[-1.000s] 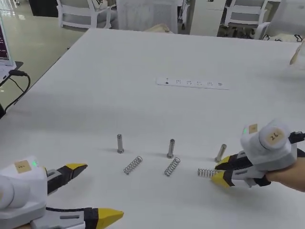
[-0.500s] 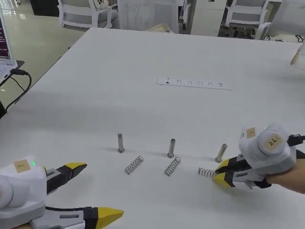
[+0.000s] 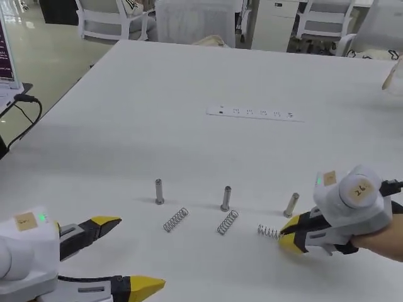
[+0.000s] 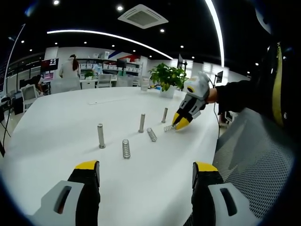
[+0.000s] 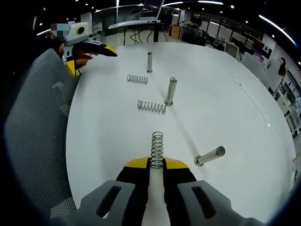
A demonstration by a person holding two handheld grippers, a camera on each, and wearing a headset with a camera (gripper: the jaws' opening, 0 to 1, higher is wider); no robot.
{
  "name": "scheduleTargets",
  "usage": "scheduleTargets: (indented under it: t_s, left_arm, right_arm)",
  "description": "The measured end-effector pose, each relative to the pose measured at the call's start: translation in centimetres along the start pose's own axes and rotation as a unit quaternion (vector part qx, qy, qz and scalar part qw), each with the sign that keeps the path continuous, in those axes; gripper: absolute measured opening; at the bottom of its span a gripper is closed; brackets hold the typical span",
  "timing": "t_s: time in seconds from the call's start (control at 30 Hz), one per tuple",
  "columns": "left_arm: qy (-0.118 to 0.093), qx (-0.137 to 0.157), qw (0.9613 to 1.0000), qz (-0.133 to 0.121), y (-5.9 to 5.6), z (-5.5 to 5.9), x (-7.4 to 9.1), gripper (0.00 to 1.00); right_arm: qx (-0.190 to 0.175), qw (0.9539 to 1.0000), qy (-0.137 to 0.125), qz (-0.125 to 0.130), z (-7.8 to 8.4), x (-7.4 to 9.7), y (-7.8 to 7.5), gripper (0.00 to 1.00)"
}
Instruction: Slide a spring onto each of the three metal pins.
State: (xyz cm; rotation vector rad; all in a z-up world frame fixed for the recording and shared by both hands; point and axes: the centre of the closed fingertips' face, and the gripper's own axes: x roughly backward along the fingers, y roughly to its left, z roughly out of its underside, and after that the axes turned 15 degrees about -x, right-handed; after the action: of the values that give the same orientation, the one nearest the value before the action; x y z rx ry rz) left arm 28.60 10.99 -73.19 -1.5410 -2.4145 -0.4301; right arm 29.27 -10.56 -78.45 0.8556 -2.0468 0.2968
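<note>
Table (image 3: 189,82): smooth, matte white top.

Three metal pins are standing upright in a row parallel to the near edge: left pin (image 3: 159,190), middle pin (image 3: 226,197) and right pin (image 3: 291,204). All are short, silvery cylinders.

Two loose springs of thin coiled wire are lying flat on the table. First spring (image 3: 175,219) is lying on the near side of the row, between the left and middle pins. Second spring (image 3: 227,221) is lying just in front of the middle pin.

Third spring (image 3: 269,231) is lying just in front of the right pin. The right gripper (image 3: 284,234) is pinching its end: in the right gripper view the yellow-tipped black jaws are drawn in to a narrow gap with the coil's near end between them.

Left gripper (image 3: 138,251) is sitting toward the near-left corner, well apart from the pins. Its jaws are gaping wide and gripping nothing.

A flat white power strip (image 3: 255,112) is lying farther back, toward the table's middle.
</note>
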Motion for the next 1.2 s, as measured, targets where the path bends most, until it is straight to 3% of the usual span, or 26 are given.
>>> scheduleTargets:
  t_s: [0.27, 0.7, 0.87, 1.2]
  left_arm:
    - [-0.009, -0.009, 0.9998, 0.014, -0.6, -1.0, -0.4, 0.72]
    - [-0.019, -0.034, 0.9981, 0.048, -1.8, -2.2, -1.4, 0.62]
    - [-0.018, -0.050, 0.9967, 0.061, -2.1, -2.4, -1.6, 0.58]
    - [-0.024, -0.097, 0.9906, 0.094, -2.3, -4.8, -2.6, 0.53]
  right_arm:
    - [0.010, 0.9999, -0.005, -0.013, -1.1, 0.8, 1.5, 0.08]
    - [0.049, 0.9974, -0.017, -0.051, -4.5, 1.5, 5.0, 0.08]
    - [0.066, 0.9956, -0.010, -0.066, -5.2, 1.4, 6.3, 0.08]
    - [0.098, 0.9914, -0.010, -0.086, -7.1, 1.6, 8.6, 0.08]
